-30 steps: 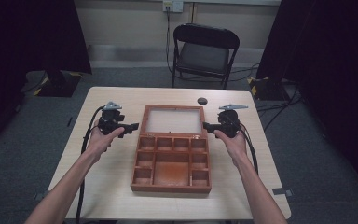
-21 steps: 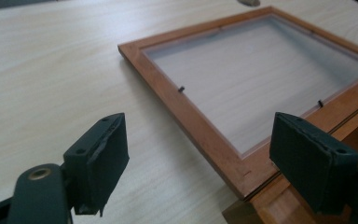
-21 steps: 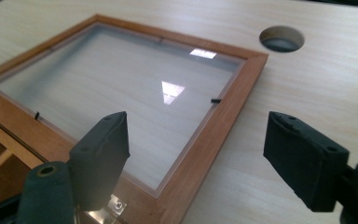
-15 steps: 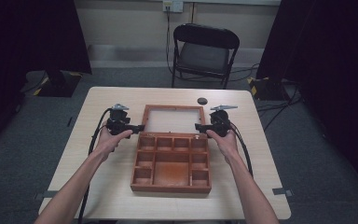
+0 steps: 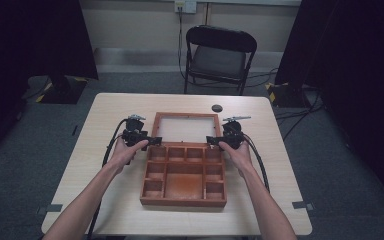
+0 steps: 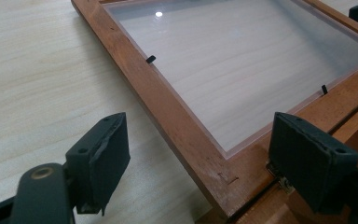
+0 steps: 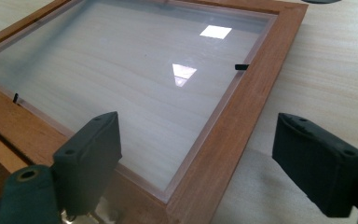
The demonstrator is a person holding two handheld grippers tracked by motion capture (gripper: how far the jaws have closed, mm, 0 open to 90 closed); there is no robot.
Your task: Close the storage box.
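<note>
At the left of the table (image 5: 105, 115), the left gripper (image 5: 154, 141) sits low at the near left corner of the lid (image 5: 186, 116), the glazed wooden frame that lies flat, swung open behind the compartment box (image 5: 184, 175). Its jaws stand spread, one on each side of the frame's side rail, pads not yet pressing; they have just been closing a little. In the left gripper view the rail corner (image 6: 214, 172) runs between the pads, with the hinge (image 6: 279, 179) just beside it.

Across the clear pane, the right gripper (image 5: 211, 141) mirrors this at the lid's near right corner, jaws spread and just opening further, the right rail (image 7: 223, 140) between them, untouched.

To lift the lid well, I'd say both should pinch wood only, clear of the pane and the hinges, then swing together evenly so the frame doesn't twist. A small dark disc (image 5: 217, 108) lies beyond.
</note>
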